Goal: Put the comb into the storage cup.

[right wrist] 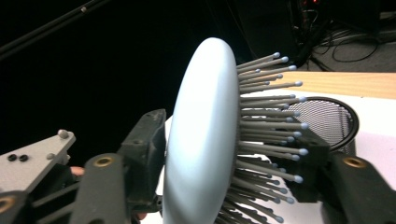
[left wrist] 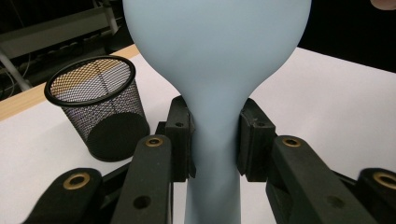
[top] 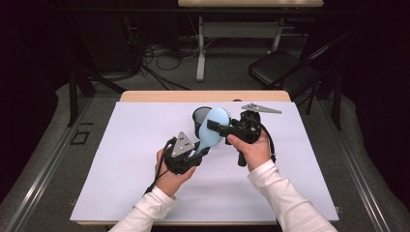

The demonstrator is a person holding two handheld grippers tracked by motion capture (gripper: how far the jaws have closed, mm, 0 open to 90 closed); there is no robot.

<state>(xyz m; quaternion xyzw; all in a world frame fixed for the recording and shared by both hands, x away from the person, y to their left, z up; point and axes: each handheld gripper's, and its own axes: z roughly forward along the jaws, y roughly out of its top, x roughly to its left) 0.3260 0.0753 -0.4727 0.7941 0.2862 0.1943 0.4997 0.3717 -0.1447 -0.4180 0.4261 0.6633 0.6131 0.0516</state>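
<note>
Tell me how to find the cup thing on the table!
Look at the white table, at its far middle, behind the two grippers holding the blue hairbrush. The cup stands upright there, just past the brush's head. It is the one black wire-mesh thing you can see through.

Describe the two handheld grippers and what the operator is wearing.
Both are black. The left gripper carries a grey three-cornered plate with small dark holes on top, and a black cable trails from it along the white sleeve. The right gripper has a longer, pointed grey plate. Its fingers are black blocks on black links with brass-coloured pivot bushings. Both sleeves are white, with ribbed cuffs.
</note>
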